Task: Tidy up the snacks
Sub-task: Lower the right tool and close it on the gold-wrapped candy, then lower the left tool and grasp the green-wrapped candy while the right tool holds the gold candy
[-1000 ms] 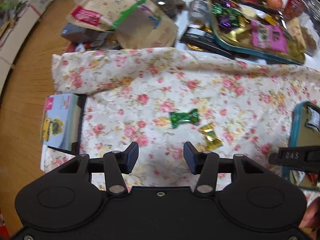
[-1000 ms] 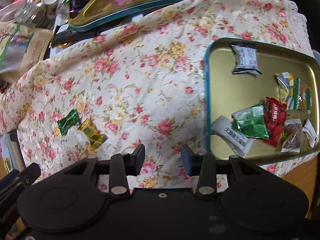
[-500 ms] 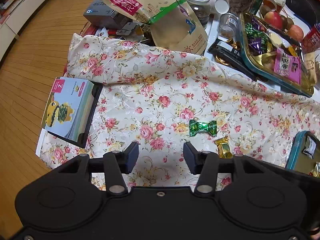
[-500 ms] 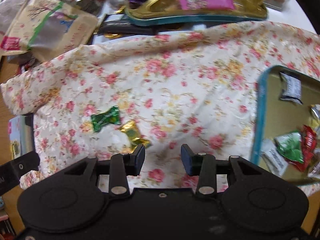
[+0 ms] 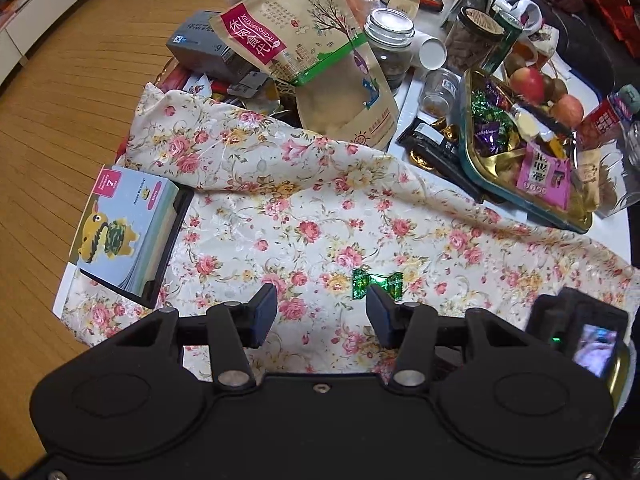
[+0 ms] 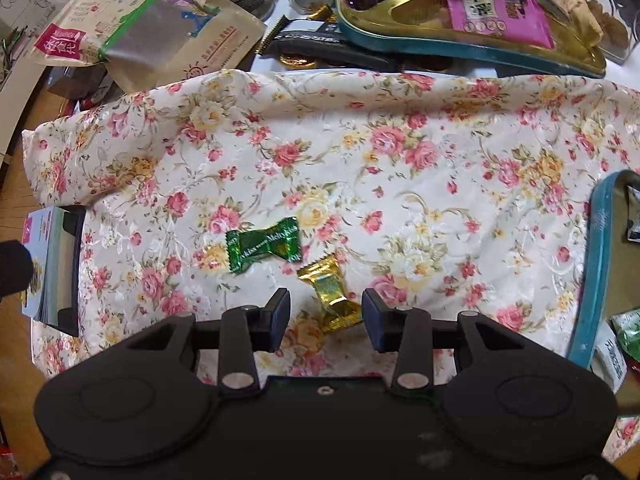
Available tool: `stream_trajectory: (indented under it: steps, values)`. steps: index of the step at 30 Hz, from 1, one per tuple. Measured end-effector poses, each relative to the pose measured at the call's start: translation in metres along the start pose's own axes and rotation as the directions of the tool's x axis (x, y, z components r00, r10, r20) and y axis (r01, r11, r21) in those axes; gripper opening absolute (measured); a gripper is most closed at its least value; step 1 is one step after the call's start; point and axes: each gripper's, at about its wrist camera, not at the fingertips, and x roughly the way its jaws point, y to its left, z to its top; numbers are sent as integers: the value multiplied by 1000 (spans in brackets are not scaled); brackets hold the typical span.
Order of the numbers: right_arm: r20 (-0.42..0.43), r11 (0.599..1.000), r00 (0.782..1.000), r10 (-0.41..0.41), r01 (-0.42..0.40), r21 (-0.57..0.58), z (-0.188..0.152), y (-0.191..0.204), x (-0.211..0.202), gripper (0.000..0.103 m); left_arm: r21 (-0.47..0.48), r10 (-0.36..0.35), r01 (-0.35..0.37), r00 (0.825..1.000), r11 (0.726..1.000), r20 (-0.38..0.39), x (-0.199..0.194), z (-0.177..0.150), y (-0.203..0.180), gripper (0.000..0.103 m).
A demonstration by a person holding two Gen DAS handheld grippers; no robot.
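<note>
Cloth: flowered cloth is my landmark, spread over the table under both my tongs.
Green candy: green candy lies flat near the cloth's middle.
Gold candy: gold candy sits just beside the green one, on its near right side.
Right tongs: my right gripper hangs over the cloth, jaws partly apart, the gold candy's near end between them; neither pad presses it.
Left tongs: my left gripper stands roughly half open above the cloth, nothing held, green candy by its right fingertip.
Tray: teal-rimmed tray lies at the cloth's right edge, wrapped snacks inside.
</note>
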Motion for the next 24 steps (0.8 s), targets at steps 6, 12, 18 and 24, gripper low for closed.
stream_trajectory:
  steps: [6, 12, 18, 24]
  values:
    - [13, 997, 998, -60, 60, -38, 3, 8, 16, 42, -31, -13, 13, 1000, 999, 6, -2, 2, 6, 57]
    - [8, 995, 997, -78, 78, -65, 1, 9, 28, 38, -35, -13, 13, 1000, 999, 3, -2, 3, 7, 56]
    - [-20, 998, 999, -49, 48, -51, -1, 2, 32, 22, -21, -10, 10, 1000, 1000, -5, 1, 2, 1, 56]
    - [-64, 1000, 997, -31, 31, -4, -4, -11, 24, 20, -8, -3, 2, 1000, 1000, -25, 8, 1, -4, 56]
